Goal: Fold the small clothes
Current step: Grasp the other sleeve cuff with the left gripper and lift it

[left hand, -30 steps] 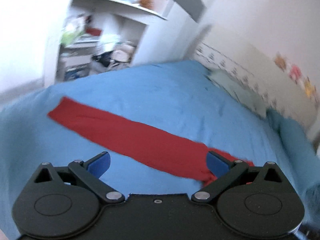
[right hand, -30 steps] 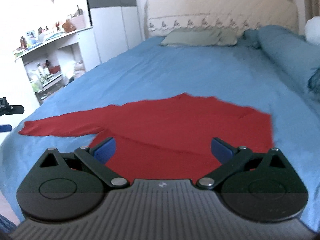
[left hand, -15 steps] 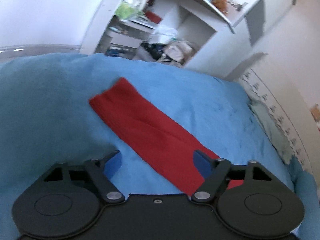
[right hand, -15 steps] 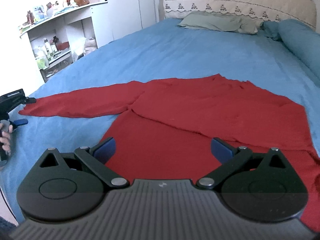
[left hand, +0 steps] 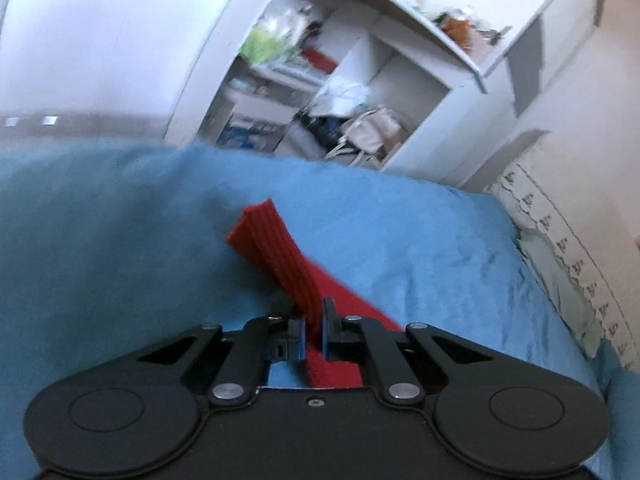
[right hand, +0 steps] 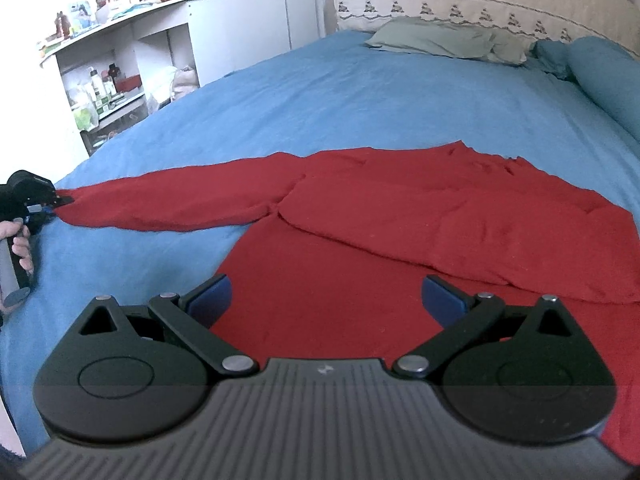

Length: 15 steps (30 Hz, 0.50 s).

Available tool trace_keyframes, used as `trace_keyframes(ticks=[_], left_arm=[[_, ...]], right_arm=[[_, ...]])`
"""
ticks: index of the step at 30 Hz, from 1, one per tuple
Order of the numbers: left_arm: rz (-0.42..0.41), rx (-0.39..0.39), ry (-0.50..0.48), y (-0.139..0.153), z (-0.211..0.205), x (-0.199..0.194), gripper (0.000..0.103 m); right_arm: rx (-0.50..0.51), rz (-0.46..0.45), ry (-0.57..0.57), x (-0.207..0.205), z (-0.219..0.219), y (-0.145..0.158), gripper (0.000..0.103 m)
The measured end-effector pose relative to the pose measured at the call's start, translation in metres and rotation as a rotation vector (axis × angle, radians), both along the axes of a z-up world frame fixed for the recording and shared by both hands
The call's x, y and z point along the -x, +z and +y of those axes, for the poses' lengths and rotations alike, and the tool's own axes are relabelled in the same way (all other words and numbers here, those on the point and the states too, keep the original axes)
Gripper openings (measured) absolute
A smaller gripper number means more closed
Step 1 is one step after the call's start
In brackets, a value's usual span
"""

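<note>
A red long-sleeved sweater [right hand: 440, 232] lies flat on the blue bed [right hand: 360, 100], one sleeve [right hand: 180, 200] stretched out to the left. My left gripper [left hand: 314, 320] is closing on that sleeve just behind its ribbed cuff [left hand: 272, 240], and its pads press the fabric. The right wrist view shows that same left gripper [right hand: 56, 200] at the sleeve's end, held by a hand [right hand: 18, 248]. My right gripper [right hand: 326, 296] hovers open over the sweater's lower body with nothing between its fingers. The other sleeve lies folded across the chest.
A white shelf unit [left hand: 340, 80] packed with bottles and bags stands beside the bed's left edge. A grey-green pillow [right hand: 440, 40] and a blue bolster [right hand: 600, 76] lie at the headboard. Bare blue sheet [left hand: 100, 240] surrounds the sweater.
My left gripper moved along the sleeve toward its cuff, sank, and shut on it. My right gripper came lower and closer over the sweater's body and stayed open.
</note>
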<state>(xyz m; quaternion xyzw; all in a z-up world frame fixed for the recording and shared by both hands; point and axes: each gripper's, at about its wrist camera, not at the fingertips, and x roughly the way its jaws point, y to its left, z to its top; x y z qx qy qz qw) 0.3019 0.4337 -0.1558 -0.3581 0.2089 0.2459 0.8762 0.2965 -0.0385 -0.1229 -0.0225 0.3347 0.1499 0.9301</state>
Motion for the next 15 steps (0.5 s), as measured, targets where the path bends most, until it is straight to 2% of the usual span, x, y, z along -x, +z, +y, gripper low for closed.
trace_keyframes(ticks=[4, 8, 11, 15], left_arm=[[-0.055, -0.101, -0.067, 0.041, -0.030, -0.008, 0.006], [-0.135, -0.168, -0.201, 0.094, -0.088, -0.033, 0.006], [-0.190, -0.213, -0.344, 0.129, -0.154, -0.058, 0.006], [-0.241, -0.259, -0.571, 0.154, -0.268, -0.090, 0.006]], right_arm=[[-0.016, -0.015, -0.019, 0.000, -0.013, 0.005, 0.103], [-0.037, -0.033, -0.059, 0.002, -0.041, 0.014, 0.103], [-0.060, -0.049, -0.103, 0.006, -0.070, 0.021, 0.103], [-0.084, -0.070, -0.172, 0.013, -0.115, 0.030, 0.103]])
